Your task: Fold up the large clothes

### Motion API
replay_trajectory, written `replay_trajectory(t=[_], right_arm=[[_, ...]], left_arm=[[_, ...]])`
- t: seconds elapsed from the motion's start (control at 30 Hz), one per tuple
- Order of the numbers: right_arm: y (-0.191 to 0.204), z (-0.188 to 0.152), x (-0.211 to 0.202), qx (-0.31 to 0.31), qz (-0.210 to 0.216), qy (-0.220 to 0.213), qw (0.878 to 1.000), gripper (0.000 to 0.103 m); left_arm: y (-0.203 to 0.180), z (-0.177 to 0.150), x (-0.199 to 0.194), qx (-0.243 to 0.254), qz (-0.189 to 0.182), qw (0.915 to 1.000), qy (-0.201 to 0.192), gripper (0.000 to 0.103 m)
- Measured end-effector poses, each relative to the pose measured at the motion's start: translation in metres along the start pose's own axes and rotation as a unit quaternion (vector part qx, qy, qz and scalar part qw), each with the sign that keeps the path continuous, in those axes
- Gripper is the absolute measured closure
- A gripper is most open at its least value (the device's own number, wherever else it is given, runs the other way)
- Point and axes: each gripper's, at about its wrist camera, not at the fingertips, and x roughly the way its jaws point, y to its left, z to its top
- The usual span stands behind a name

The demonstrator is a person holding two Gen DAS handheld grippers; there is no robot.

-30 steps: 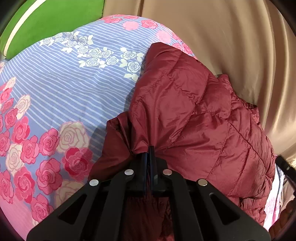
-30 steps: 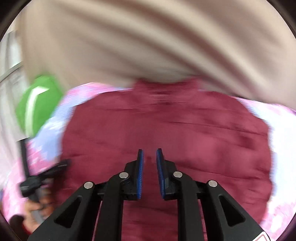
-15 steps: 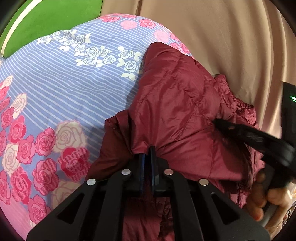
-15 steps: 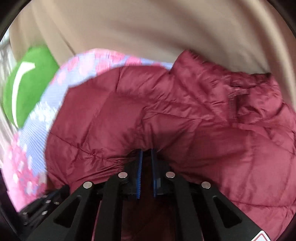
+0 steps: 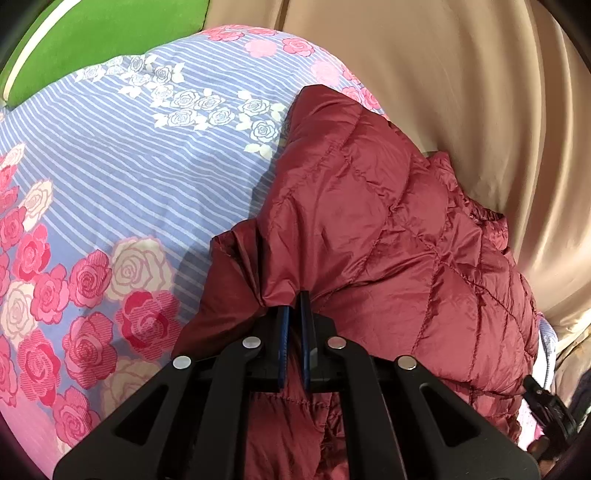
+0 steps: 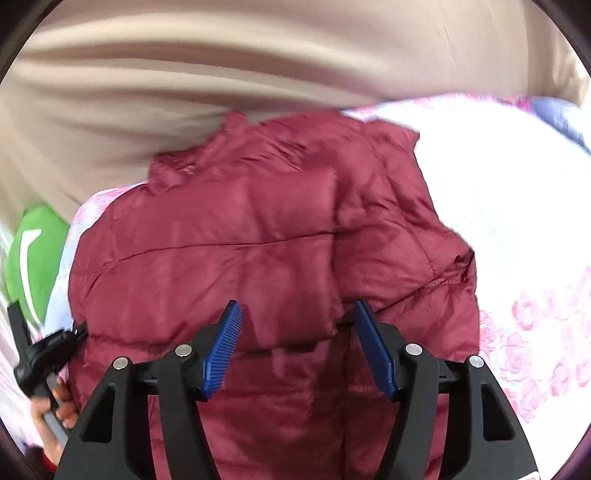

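A dark red quilted puffer jacket (image 5: 388, 229) lies on a floral bedsheet (image 5: 129, 184), partly folded over itself. My left gripper (image 5: 294, 306) is shut on a fold of the jacket at its left edge. In the right wrist view the jacket (image 6: 240, 251) fills the middle, collar toward the far curtain. My right gripper (image 6: 295, 317) is open with blue pads wide apart, just above the jacket's near part, holding nothing. The left gripper also shows in the right wrist view (image 6: 40, 350) at the jacket's left edge.
A beige curtain (image 5: 461, 92) hangs along the far side of the bed, close behind the jacket. A green cushion (image 5: 92, 33) lies at the far left corner. The sheet (image 6: 517, 229) stretches out to the right of the jacket.
My right gripper has let go of the jacket, opened wide and pulled back. The left gripper keeps its hold and has hardly moved.
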Motion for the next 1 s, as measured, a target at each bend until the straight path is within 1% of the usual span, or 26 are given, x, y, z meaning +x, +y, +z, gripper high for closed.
replay_trajectory(t=[0.07, 0.1, 0.13, 0.2, 0.23, 0.27, 0.3, 0.33, 0.37, 0.4, 0.43, 0.47, 0.5, 0.53, 0.57, 0.6, 0.67, 0.7, 0.73, 0.77, 0.8, 0.83, 0.87, 0.9, 0.93, 1.0], right_arm=[[0.003, 0.005, 0.012, -0.009, -0.009, 0.004, 1.000, 0.068], [0.005, 0.007, 0.011, -0.010, -0.002, 0.004, 1.000, 0.091], [0.008, 0.011, 0.007, -0.007, 0.008, -0.002, 1.000, 0.097], [0.010, 0.019, -0.012, -0.005, 0.031, -0.043, 0.999, 0.100], [0.011, 0.023, -0.023, -0.011, 0.032, -0.071, 0.997, 0.100], [0.010, 0.025, -0.028, -0.015, 0.028, -0.079, 0.996, 0.100], [0.008, 0.028, -0.022, -0.018, 0.014, -0.075, 0.997, 0.100], [0.004, 0.030, -0.010, -0.018, -0.009, -0.059, 0.998, 0.100], [-0.002, 0.029, 0.016, -0.018, -0.038, -0.021, 0.999, 0.100], [-0.012, 0.026, 0.033, -0.015, -0.039, 0.010, 0.999, 0.103], [-0.017, 0.023, 0.044, -0.008, -0.031, 0.020, 0.999, 0.103], [-0.020, 0.024, 0.042, 0.000, -0.023, 0.019, 1.000, 0.103], [-0.019, 0.025, 0.039, 0.007, -0.020, 0.023, 1.000, 0.102], [-0.021, 0.026, 0.031, 0.021, -0.017, 0.027, 0.999, 0.098], [-0.022, 0.026, 0.022, 0.026, -0.014, 0.027, 0.999, 0.095], [-0.022, 0.023, 0.010, 0.025, -0.013, 0.025, 0.999, 0.089], [-0.025, 0.011, -0.019, 0.010, -0.023, 0.009, 1.000, 0.075], [-0.029, 0.002, -0.037, 0.001, -0.037, -0.001, 0.999, 0.062], [-0.034, -0.006, -0.050, -0.005, -0.047, -0.007, 0.999, 0.052], [-0.041, -0.020, -0.070, -0.015, -0.064, -0.014, 0.998, 0.048], [-0.048, -0.030, -0.083, -0.020, -0.073, -0.015, 0.997, 0.044], [-0.056, -0.043, -0.097, -0.024, -0.081, -0.011, 0.996, 0.041], [-0.065, -0.054, -0.109, -0.024, -0.086, -0.005, 0.996, 0.040], [-0.075, -0.070, -0.124, -0.020, -0.091, 0.006, 0.996, 0.038], [-0.083, -0.080, -0.133, -0.017, -0.092, 0.013, 0.995, 0.037], [-0.101, -0.113, -0.154, -0.009, -0.099, 0.037, 0.994, 0.035]], left_arm=[[0.003, 0.000, -0.001, -0.006, -0.006, 1.0000, 0.001, 0.099], [0.004, 0.000, -0.001, -0.009, -0.008, 0.9999, 0.001, 0.099], [0.005, 0.000, -0.002, -0.010, -0.009, 0.9999, 0.001, 0.099], [0.005, 0.000, -0.001, -0.008, -0.008, 0.9999, 0.001, 0.099], [0.002, 0.000, -0.001, -0.004, -0.003, 1.0000, 0.001, 0.095], [0.001, -0.001, -0.001, 0.000, -0.001, 1.0000, 0.001, 0.095], [0.000, -0.001, -0.001, 0.003, 0.003, 1.0000, 0.001, 0.095], [-0.001, -0.001, 0.000, 0.005, 0.006, 1.0000, 0.001, 0.095], [-0.002, -0.001, 0.001, 0.007, 0.009, 0.9999, 0.001, 0.095], [-0.002, -0.001, 0.001, 0.008, 0.009, 0.9999, 0.002, 0.095], [-0.004, -0.001, 0.003, 0.007, 0.010, 0.9999, 0.002, 0.095], [-0.004, -0.001, 0.004, 0.006, 0.009, 0.9999, 0.003, 0.095], [-0.005, 0.000, 0.004, 0.004, 0.007, 1.0000, 0.003, 0.095], [-0.004, 0.000, 0.004, 0.002, 0.004, 1.0000, 0.003, 0.095], [-0.002, 0.000, 0.004, -0.005, -0.003, 1.0000, 0.002, 0.096], [0.001, 0.000, 0.002, -0.011, -0.009, 0.9999, 0.003, 0.096], [0.007, -0.005, -0.005, -0.020, -0.017, 0.9996, 0.012, 0.096], [0.008, -0.008, -0.013, -0.014, -0.019, 0.9995, 0.018, 0.095], [0.008, -0.012, -0.021, -0.004, -0.020, 0.9995, 0.023, 0.094], [0.007, -0.018, -0.038, 0.016, -0.017, 0.9994, 0.026, 0.093], [0.009, -0.023, -0.051, 0.030, -0.018, 0.9990, 0.028, 0.087], [0.011, -0.031, -0.072, 0.051, -0.022, 0.9980, 0.031, 0.073], [0.013, -0.037, -0.086, 0.063, -0.018, 0.9973, 0.034, 0.063], [0.016, -0.045, -0.102, 0.073, -0.015, 0.9965, 0.038, 0.046], [0.023, -0.056, -0.123, 0.084, -0.015, 0.9954, 0.045, 0.038], [0.038, -0.074, -0.149, 0.092, -0.005, 0.9936, 0.066, 0.032]])
